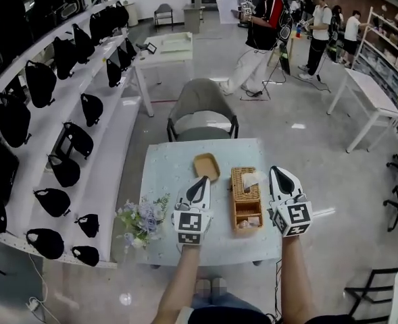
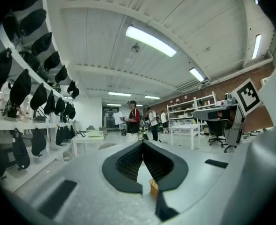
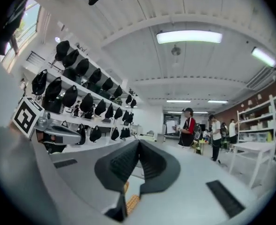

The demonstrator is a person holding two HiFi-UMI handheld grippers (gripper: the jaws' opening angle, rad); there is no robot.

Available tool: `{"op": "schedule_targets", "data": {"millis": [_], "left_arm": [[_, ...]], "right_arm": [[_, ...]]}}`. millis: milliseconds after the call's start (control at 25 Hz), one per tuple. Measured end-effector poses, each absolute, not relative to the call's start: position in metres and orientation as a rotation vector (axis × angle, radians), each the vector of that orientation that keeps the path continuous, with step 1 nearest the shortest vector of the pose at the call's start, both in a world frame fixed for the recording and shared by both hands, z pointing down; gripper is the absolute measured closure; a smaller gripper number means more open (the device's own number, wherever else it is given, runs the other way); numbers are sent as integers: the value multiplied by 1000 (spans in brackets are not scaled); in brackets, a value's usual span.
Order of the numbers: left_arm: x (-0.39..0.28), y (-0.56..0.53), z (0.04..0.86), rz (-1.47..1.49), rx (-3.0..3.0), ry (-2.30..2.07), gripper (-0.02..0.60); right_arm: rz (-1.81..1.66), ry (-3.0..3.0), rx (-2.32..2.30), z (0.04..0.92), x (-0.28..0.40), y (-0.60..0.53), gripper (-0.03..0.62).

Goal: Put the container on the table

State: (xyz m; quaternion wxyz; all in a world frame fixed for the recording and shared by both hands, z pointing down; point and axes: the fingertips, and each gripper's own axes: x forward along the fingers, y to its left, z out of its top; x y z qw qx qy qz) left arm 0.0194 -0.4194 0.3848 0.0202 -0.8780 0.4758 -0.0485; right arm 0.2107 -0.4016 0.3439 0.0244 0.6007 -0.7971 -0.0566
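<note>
The container, a woven wicker basket [image 1: 246, 198] with white paper in its far end, stands on the pale table [image 1: 165, 174], right of a small tan tray [image 1: 207, 166]. Both grippers hover above the table's near half and point away from me. My left gripper [image 1: 203, 179] is just left of the basket, with its jaws closed tip to tip and nothing held. My right gripper [image 1: 275, 171] is just right of the basket, also shut and empty. In the left gripper view the left gripper [image 2: 142, 143] looks out level across the room, and so does the right gripper [image 3: 138, 141] in its own view.
A bunch of pale flowers [image 1: 142, 218] lies at the table's near left corner. A grey chair [image 1: 202, 106] stands behind the table. White shelves with black bags [image 1: 63, 133] run along the left. People [image 1: 259, 32] and white tables [image 1: 371, 93] are farther back.
</note>
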Motion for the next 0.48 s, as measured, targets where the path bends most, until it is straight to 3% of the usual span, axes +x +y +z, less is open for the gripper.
{"op": "schedule_targets", "data": {"millis": [480], "left_arm": [[-10,-377,359,-50,-2674,1479,574]], "right_arm": [[-127,-2365,2154,357,250,-325,595]]}}
